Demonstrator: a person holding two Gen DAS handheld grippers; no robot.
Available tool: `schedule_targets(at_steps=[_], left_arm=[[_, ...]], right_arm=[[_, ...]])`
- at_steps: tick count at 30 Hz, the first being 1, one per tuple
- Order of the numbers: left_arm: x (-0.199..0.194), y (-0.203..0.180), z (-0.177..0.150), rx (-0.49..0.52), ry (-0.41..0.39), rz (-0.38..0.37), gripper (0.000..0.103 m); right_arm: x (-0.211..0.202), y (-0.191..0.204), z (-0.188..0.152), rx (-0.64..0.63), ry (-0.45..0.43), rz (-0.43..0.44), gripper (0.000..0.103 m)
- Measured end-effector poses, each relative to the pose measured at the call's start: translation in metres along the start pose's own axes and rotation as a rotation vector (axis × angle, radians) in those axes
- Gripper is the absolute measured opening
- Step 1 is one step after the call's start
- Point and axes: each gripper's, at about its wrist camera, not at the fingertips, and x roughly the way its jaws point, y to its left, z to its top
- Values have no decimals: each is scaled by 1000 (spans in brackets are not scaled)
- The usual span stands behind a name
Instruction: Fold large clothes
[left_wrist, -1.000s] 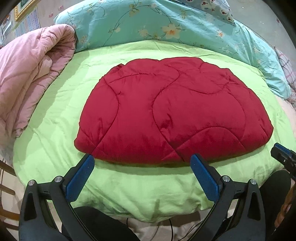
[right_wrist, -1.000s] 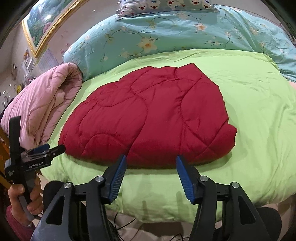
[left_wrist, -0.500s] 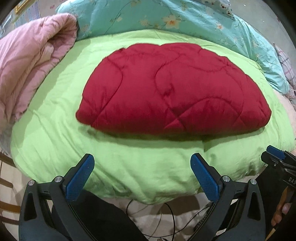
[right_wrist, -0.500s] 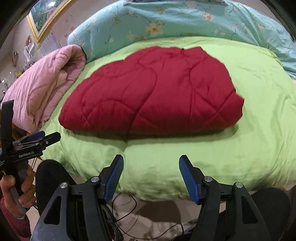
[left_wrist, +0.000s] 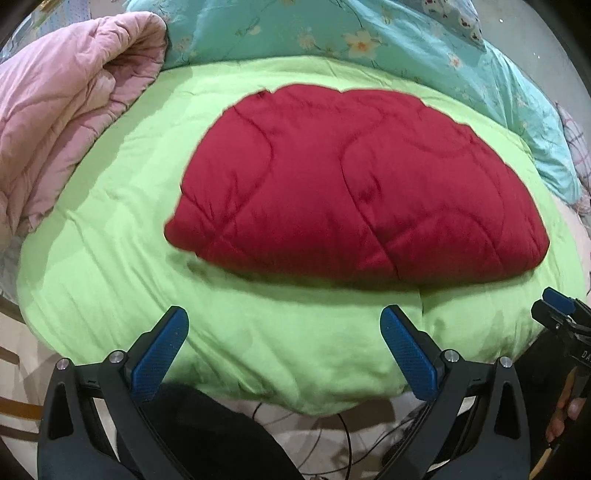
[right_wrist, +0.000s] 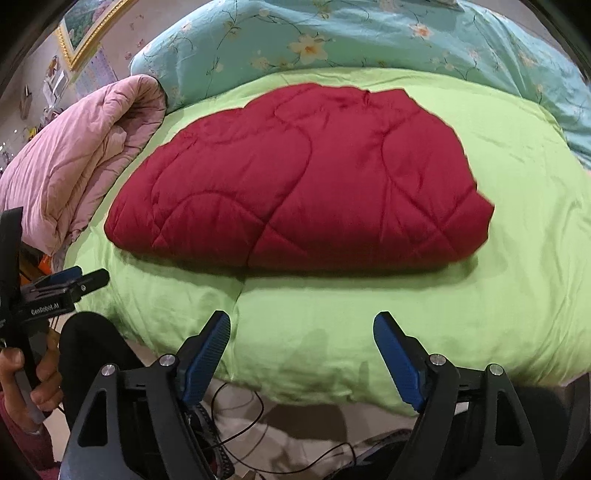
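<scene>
- Since a second ago both your grippers have backed off from the folded dark red quilted garment (left_wrist: 354, 192); its near edge then sat right at the blue pads, and now a band of bare green cover lies between pads and fabric in both wrist views.
- Your right gripper (right_wrist: 301, 332) stood narrower a second ago; its jaws are opening now, with nothing between them. The blue pads (right_wrist: 397, 356) hang over the near edge of the lime green bed cover (right_wrist: 517, 258), touching no cloth.
- Your left gripper (left_wrist: 284, 328) stands wide apart, unchanged in spread, with nothing between its pads (left_wrist: 406, 354). It also hovers over the front of the green cover.
- The red garment lies flat in a half-round bundle on the middle of the green cover, straight fold edge nearest you, curved edge away. Neither gripper touches it.
- A rolled pink quilted blanket (left_wrist: 62, 122) sits at the left side of the bed, its edge resting on the green cover, apart from the red garment.
- A turquoise floral duvet (right_wrist: 369, 37) is bunched along the far side, behind the green cover.
- Black cables (right_wrist: 236, 432) trail on the floor below the bed's near edge.
- Your left hand (right_wrist: 29, 384) shows in the right wrist view, gripping its handle.
</scene>
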Motion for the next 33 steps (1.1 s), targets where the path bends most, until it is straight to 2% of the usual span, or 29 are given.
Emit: schedule_targets(at_steps=[7,9,11,15,17,20,27,33], left_arm=[[-28,4,25,20,-57,-10,103],[-42,0,30,38,-71,-25,103],[-54,-6,32,61,-86,-39,103],[-77,-17,31,116,-118,-14,103],[-88,-21,30,140,-131,-3,103],[-98,-25,28,167,-146,8,103],[-101,-31,25,199,-160,67,103],[-91,-35,21,209,-147,111,103]], right_arm=[[-18,2,25,-12,-27,2,82],[-29,8,30,-33,-37,9,84],[-40,13,35,-56,-51,20,91],[-67,27,43,-118,-74,24,96],[-78,34,44,-139,-75,37,102],[-91,38,46,-154,-69,61,102],[-102,47,41,-194,-61,51,103],[-89,53,36,-208,-38,50,103]])
